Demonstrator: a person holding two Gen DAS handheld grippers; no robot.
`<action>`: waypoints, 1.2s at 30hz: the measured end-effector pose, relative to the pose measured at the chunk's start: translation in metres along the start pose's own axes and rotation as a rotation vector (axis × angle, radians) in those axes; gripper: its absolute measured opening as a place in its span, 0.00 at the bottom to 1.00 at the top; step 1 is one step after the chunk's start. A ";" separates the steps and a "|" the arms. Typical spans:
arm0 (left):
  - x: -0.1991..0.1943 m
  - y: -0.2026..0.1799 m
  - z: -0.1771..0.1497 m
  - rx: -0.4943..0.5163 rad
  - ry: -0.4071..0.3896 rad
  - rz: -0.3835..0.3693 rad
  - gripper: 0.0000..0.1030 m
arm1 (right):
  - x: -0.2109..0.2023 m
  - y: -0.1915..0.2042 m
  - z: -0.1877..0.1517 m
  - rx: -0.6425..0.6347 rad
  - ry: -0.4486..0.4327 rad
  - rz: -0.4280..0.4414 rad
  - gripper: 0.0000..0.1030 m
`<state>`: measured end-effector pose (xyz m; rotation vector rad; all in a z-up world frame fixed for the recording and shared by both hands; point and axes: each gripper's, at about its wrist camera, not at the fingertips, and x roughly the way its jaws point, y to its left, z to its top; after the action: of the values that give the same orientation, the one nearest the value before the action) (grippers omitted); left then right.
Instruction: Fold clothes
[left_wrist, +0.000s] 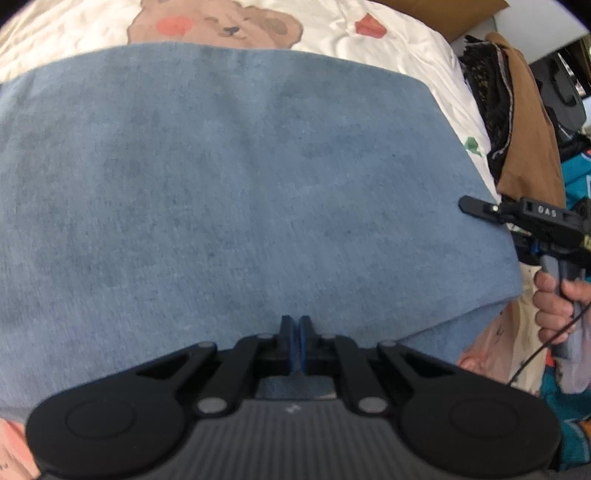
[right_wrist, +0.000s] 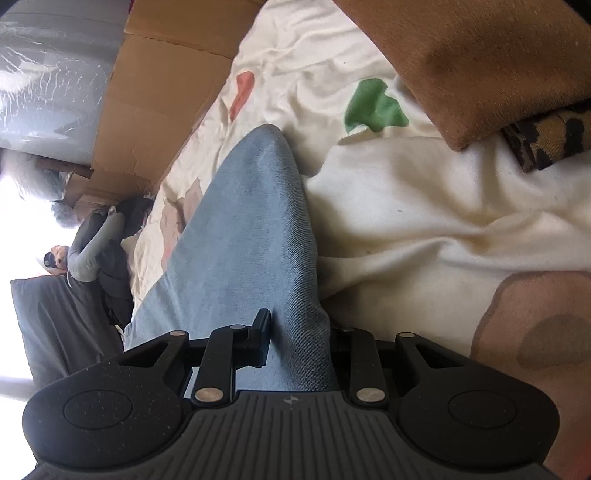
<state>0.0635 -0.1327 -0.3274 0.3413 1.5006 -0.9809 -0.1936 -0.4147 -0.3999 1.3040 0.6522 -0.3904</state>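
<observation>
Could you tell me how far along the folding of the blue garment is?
Partly done: the blue garment lies flat with a doubled edge. Right gripper grips a thick fold; left gripper is shut at the near edge. The brown clothes wait unfolded.

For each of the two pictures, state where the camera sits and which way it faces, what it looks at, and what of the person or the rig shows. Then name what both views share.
Left wrist view: sits on the left gripper, facing down onto the flat blue garment; jaws shut; the right gripper and a hand show.
Right wrist view: sits on the right gripper, facing along the bed; jaws clamp a thick fold of that garment.
Shared: blue garment, bear-print sheet, brown cloth.
</observation>
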 end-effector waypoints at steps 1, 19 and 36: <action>-0.001 -0.001 0.000 -0.001 0.004 -0.004 0.03 | 0.001 -0.001 0.000 0.000 0.002 -0.002 0.25; 0.013 -0.004 -0.015 0.019 0.107 -0.015 0.01 | 0.001 -0.001 -0.001 0.003 0.003 -0.009 0.25; 0.008 -0.018 -0.017 0.125 0.162 -0.034 0.04 | 0.012 0.002 0.017 -0.012 -0.011 -0.007 0.25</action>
<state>0.0371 -0.1337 -0.3301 0.4962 1.5990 -1.0977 -0.1798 -0.4298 -0.4040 1.2881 0.6494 -0.3985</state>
